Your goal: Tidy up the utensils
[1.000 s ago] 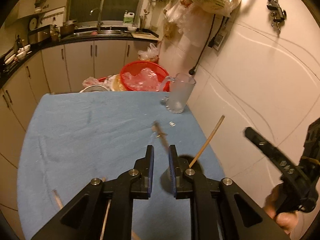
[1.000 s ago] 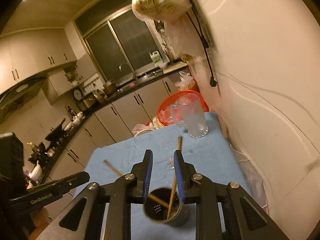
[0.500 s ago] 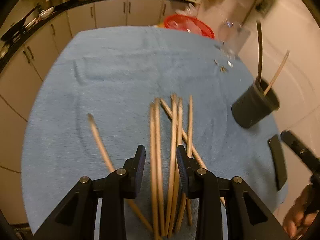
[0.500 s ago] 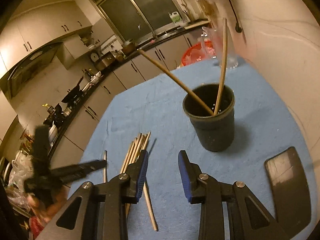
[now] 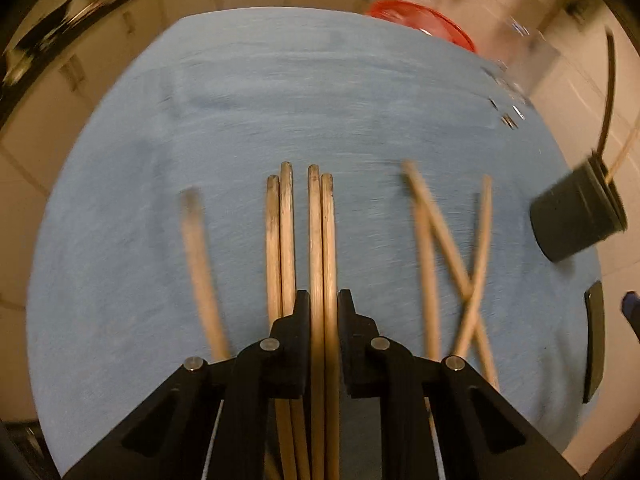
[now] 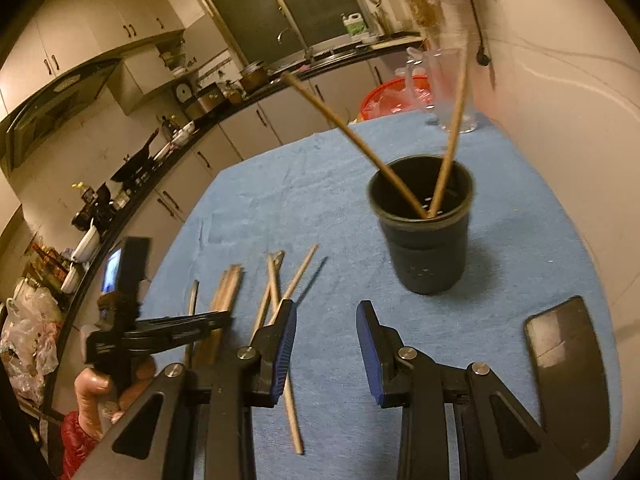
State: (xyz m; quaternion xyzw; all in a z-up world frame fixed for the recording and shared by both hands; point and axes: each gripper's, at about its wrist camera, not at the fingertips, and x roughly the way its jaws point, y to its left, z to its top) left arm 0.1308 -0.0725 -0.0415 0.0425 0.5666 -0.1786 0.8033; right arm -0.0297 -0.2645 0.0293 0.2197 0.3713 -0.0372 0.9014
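Note:
Several wooden chopsticks lie on the blue cloth [image 5: 320, 100]. My left gripper [image 5: 323, 296] points steeply down at them, its jaws closing, and two chopsticks [image 5: 322, 232] fill the gap between the pads. Another pair [image 5: 280, 232] lies just outside its left jaw, a single one [image 5: 196, 256] farther left, and three crossed ones [image 5: 452, 248] to the right. A black cup [image 6: 424, 240] with two chopsticks [image 6: 352, 136] leaning in it stands ahead of my right gripper [image 6: 326, 312]. That gripper is open over the cloth, with nothing between its blue pads. The left gripper [image 6: 216, 320] also shows in the right wrist view.
A flat black slab [image 6: 568, 364] lies on the cloth right of the cup. A clear glass jug [image 6: 452, 88] and a red basket [image 6: 392, 96] stand at the table's far end. The wall runs close along the right. A person's hand [image 6: 92, 392] holds the left gripper.
The left gripper dropped from above the cup down onto the chopsticks and narrowed its jaws around two of them. The right gripper drew back from over the cup and widened its jaws.

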